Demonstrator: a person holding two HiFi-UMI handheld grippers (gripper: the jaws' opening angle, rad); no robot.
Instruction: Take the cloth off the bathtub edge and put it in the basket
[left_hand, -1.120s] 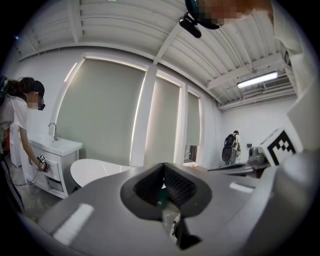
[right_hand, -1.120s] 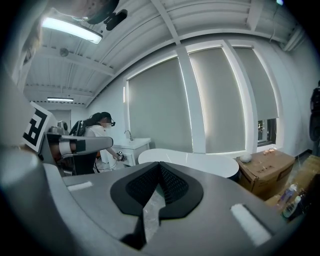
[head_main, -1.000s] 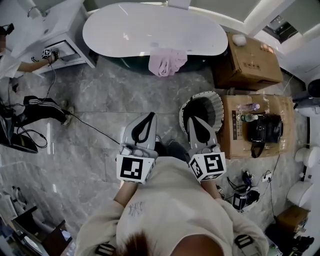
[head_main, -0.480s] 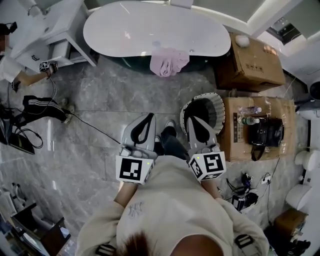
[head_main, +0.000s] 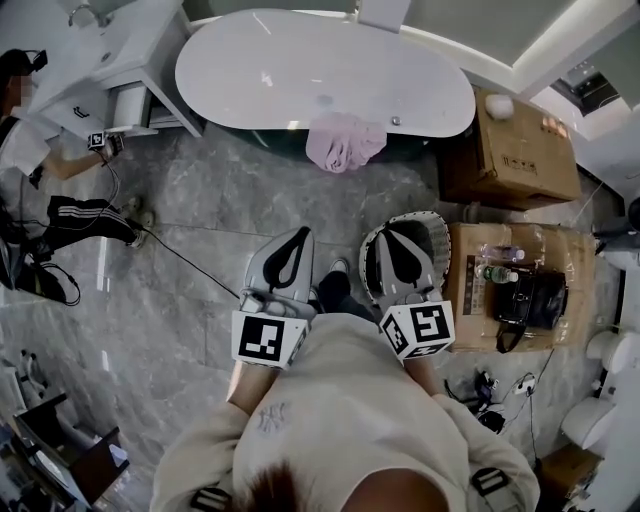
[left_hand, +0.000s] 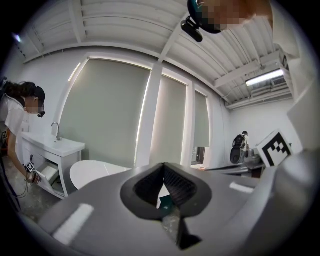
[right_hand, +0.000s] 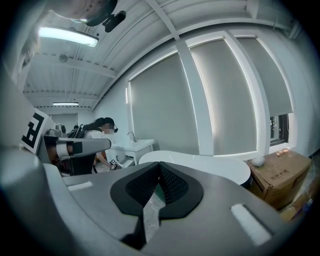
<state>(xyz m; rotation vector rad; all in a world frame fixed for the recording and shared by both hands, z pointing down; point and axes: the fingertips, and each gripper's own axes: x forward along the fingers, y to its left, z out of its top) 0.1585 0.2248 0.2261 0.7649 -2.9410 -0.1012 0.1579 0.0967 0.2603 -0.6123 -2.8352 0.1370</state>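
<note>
Both pressed together, empty: left gripper (head_main: 298, 233) and right gripper (head_main: 396, 230), held mid-frame, presumably just approaching. Cloth (head_main: 345, 140) draped over bathtub (head_main: 320, 70) edge, upper centre; basket (head_main: 436, 220) beneath right gripper.

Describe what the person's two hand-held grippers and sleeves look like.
The left hand-held gripper and right hand-held gripper have pale grey tapering shells with black ribbed pads. Each carries a white cube with black square markers. The sleeves are light cream.
</note>
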